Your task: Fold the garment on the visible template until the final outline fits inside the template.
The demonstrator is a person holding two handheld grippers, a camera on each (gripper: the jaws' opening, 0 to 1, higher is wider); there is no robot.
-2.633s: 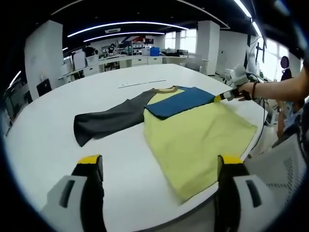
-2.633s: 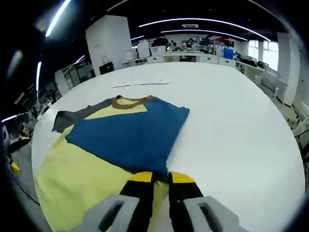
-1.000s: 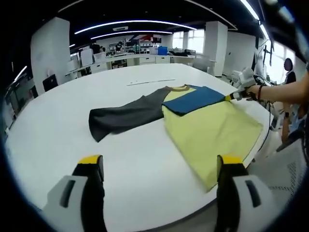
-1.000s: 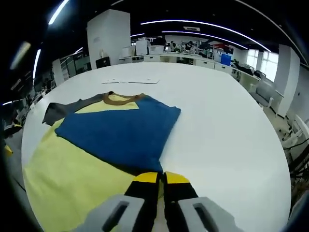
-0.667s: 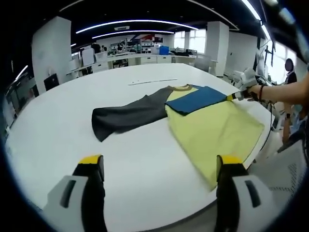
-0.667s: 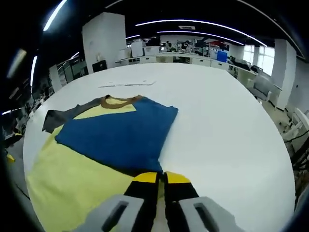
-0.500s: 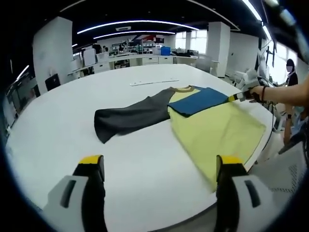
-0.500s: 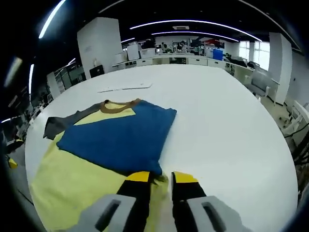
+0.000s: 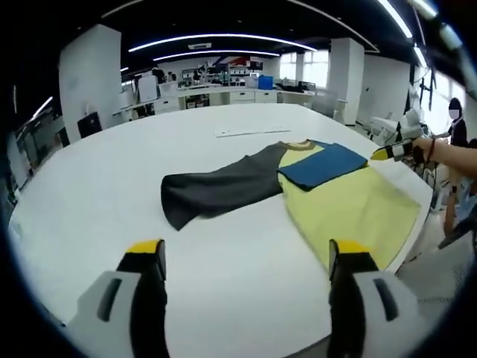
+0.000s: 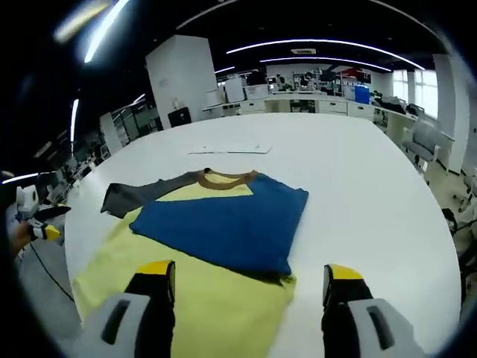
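Garment (image 10: 216,246): flat near the counter (image 10: 373,194) edge; blue sleeve (image 10: 223,224) folded across the yellow body
Left: grey sleeve (image 9: 216,190) unfolded; body folds remain, apparently
Left hand-held gripper (image 9: 246,257): wide, empty
Right hand-held gripper (image 10: 246,280): wide, empty

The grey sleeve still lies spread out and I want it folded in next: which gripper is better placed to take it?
Probably the left gripper. Its open jaws face the grey sleeve, which extends toward it. The right gripper, also open, sits at the folded blue sleeve, with the shirt's yellow body between it and the grey one.
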